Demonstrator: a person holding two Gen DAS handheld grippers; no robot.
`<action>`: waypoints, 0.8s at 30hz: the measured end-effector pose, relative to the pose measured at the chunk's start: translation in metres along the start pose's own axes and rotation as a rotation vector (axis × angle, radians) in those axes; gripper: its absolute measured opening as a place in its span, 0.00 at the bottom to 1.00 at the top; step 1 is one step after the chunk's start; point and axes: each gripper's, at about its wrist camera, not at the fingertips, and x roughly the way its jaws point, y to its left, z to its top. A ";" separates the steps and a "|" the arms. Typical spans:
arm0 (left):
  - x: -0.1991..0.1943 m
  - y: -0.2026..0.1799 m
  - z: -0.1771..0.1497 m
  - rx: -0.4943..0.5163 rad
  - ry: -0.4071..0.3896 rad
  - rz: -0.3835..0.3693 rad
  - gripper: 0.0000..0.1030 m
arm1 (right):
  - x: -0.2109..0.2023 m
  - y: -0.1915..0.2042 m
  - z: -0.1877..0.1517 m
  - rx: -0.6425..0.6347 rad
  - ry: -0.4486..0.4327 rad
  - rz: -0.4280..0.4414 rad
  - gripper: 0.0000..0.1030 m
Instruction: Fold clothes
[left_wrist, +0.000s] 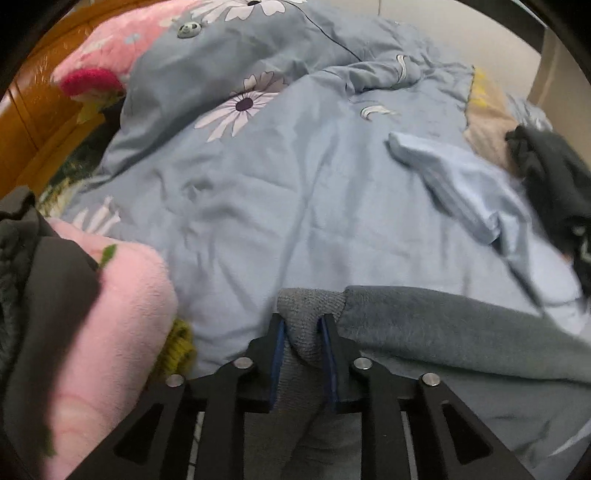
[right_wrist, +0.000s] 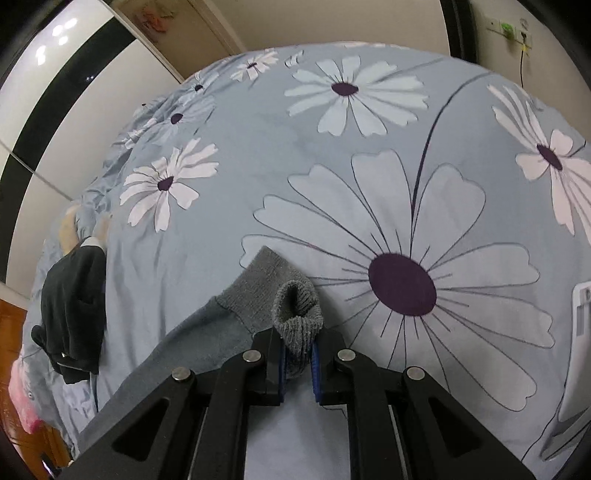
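Note:
A grey fleece garment (left_wrist: 443, 332) with ribbed knit trim lies across the blue flowered bedcover (left_wrist: 277, 206). My left gripper (left_wrist: 302, 325) is shut on a bunched ribbed cuff (left_wrist: 301, 332) of that garment, the cloth pressed between its blue pads. In the right wrist view the same grey garment (right_wrist: 184, 343) runs off to the lower left. My right gripper (right_wrist: 298, 341) is shut on another ribbed edge (right_wrist: 297, 314), which stands up in a fold above the fingertips. A flat ribbed band (right_wrist: 255, 288) lies just left of it.
A pale blue garment (left_wrist: 461, 188) and a black one (left_wrist: 546, 177) lie at the right of the bed. Pink fleece (left_wrist: 110, 332) and dark cloth (left_wrist: 37, 295) are heaped at the left. The black garment (right_wrist: 74, 310) sits near the bed's left edge; a wardrobe (right_wrist: 74, 92) stands behind.

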 end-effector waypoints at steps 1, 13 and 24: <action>-0.003 0.001 0.002 -0.011 0.005 -0.013 0.30 | -0.001 0.001 0.001 -0.004 0.003 0.000 0.11; -0.093 0.010 -0.057 -0.129 0.012 -0.131 0.59 | -0.082 -0.002 -0.030 -0.038 -0.014 0.062 0.43; -0.119 0.075 -0.185 -0.467 0.125 -0.118 0.62 | -0.124 -0.110 -0.146 0.205 0.120 0.045 0.43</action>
